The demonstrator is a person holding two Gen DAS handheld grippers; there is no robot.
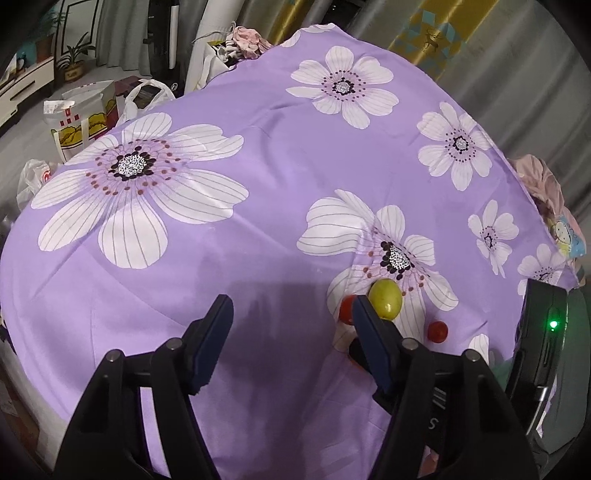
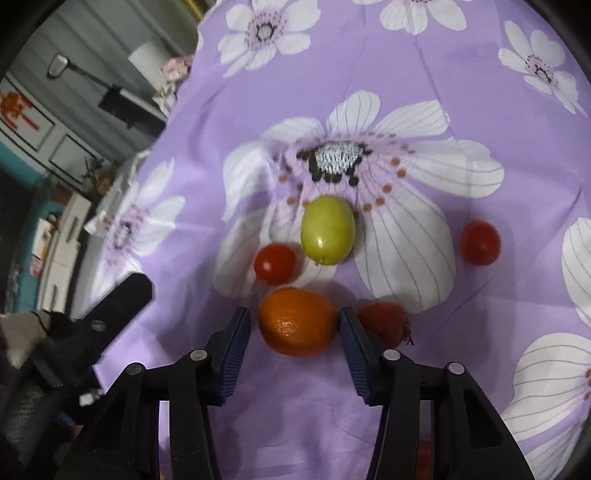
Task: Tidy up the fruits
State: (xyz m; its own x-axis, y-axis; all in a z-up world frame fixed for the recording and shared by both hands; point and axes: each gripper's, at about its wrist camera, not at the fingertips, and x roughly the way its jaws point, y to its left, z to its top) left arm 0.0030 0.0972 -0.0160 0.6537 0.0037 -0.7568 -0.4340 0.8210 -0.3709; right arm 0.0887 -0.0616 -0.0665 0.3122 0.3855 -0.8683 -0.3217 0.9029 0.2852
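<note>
we are straddling the orange [image 2: 297,321] with the right gripper [image 2: 294,325], fingers apart, and should be squeezing gently; left gripper [image 1: 291,317] is hanging spread, holding nothing

A lived-in home, most likely a bedroom or living room.

A purple cotton sheet printed with large white flowers [image 1: 258,206] covers the work surface. Behind it lie heaped pink clothes [image 1: 247,40], white plastic carrier bags [image 1: 146,98] and a printed paper shopping bag [image 1: 79,122] on the floor, a potted green houseplant [image 1: 74,59] beside a low white cabinet [image 1: 22,88], and yellow patterned curtains [image 1: 432,33].
</note>
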